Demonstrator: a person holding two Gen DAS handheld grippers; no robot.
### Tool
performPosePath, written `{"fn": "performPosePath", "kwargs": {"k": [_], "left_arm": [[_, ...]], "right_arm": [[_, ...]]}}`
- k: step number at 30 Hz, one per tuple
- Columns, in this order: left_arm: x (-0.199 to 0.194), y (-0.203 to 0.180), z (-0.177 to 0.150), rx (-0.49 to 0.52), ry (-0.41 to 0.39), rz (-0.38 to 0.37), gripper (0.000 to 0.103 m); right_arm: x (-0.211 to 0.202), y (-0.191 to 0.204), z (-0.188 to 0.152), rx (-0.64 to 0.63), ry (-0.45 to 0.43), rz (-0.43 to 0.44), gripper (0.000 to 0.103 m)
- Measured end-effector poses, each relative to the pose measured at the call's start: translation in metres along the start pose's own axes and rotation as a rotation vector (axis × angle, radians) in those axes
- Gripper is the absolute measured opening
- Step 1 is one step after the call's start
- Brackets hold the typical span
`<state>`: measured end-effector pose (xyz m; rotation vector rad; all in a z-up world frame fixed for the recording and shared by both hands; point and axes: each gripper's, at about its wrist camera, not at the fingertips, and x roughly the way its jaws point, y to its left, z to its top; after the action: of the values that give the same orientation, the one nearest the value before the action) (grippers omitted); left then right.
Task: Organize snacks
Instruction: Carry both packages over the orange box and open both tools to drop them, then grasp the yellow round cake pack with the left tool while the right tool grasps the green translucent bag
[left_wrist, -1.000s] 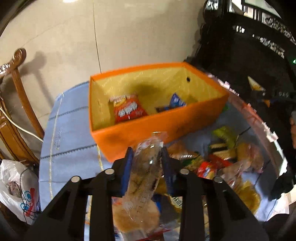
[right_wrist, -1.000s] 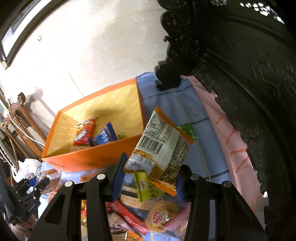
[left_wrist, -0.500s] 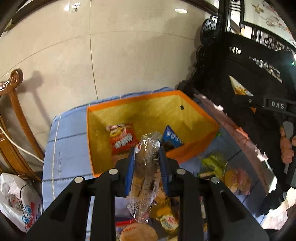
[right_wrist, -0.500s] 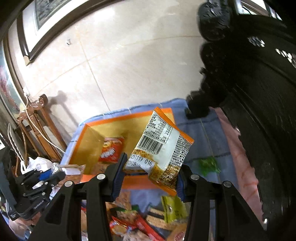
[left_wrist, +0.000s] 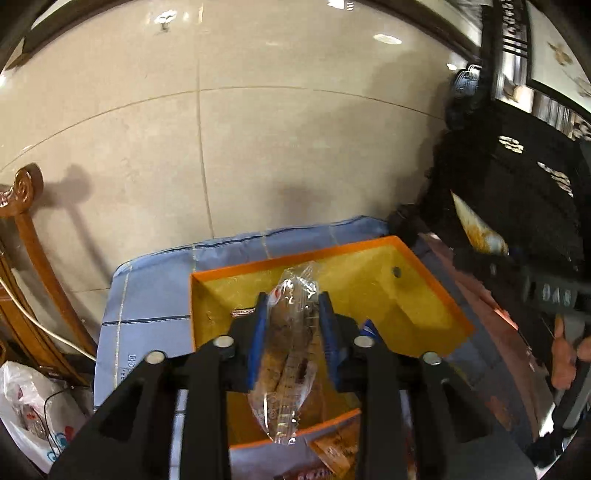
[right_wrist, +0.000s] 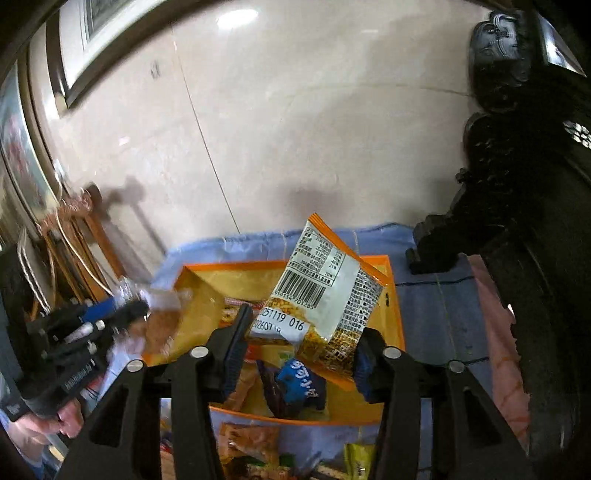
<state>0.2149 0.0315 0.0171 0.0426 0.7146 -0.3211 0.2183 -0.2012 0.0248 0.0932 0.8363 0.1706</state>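
An orange box (left_wrist: 295, 258) with a yellow inside stands on a blue tablecloth (left_wrist: 147, 295). My left gripper (left_wrist: 291, 306) hangs over the box. A clear packet of brown biscuits (left_wrist: 291, 350) still fills the gap between its blue pads, and its jaws are opening. In the right wrist view my right gripper (right_wrist: 301, 332) is above the same box (right_wrist: 236, 264). An orange-edged white snack packet (right_wrist: 325, 291), barcode side up, sits between its pads, which are also opening. A blue packet (right_wrist: 299, 380) lies in the box below.
Loose snack packets (right_wrist: 251, 439) lie on the cloth in front of the box. A wooden chair (left_wrist: 26, 236) and a white plastic bag (left_wrist: 29, 406) are at the left. Dark carved furniture (right_wrist: 517, 221) stands at the right, a tiled wall behind.
Both grippers have risen and moved forward from the snack pile to above the orange box, each carrying its packet along. The packets sit between the pads as before.
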Motion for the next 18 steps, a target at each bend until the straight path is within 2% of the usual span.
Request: {"fn": "performPosePath", "kwargs": {"k": [1, 2, 4, 8, 10, 14, 17, 18], "left_arm": [[0.004, 0.002, 0.001, -0.015, 0.007, 0.010, 0.073], [0.002, 0.003, -0.001, -0.027, -0.015, 0.036, 0.098], [-0.005, 0.004, -0.004, -0.024, -0.055, 0.073, 0.099], [-0.019, 0.004, -0.015, 0.026, -0.026, 0.105, 0.099], [-0.026, 0.005, -0.024, 0.067, -0.015, 0.137, 0.099], [-0.043, 0.016, -0.059, 0.155, 0.031, 0.184, 0.099], [-0.043, 0.032, -0.089, 0.239, 0.093, 0.249, 0.099], [-0.044, 0.038, -0.098, 0.243, 0.114, 0.243, 0.099]], "right_arm": [[0.006, -0.002, 0.000, 0.000, 0.012, 0.001, 0.100], [0.007, -0.003, 0.000, 0.001, 0.017, -0.012, 0.099], [0.005, -0.009, -0.002, 0.001, 0.011, -0.035, 0.099], [-0.018, -0.042, -0.013, 0.059, -0.004, -0.082, 0.099], [-0.029, -0.060, -0.022, 0.061, -0.004, -0.135, 0.099], [-0.030, -0.101, -0.051, 0.085, 0.032, -0.269, 0.099], [-0.022, -0.131, -0.075, 0.142, 0.061, -0.301, 0.099], [-0.017, -0.143, -0.083, 0.180, 0.073, -0.320, 0.099]]}}
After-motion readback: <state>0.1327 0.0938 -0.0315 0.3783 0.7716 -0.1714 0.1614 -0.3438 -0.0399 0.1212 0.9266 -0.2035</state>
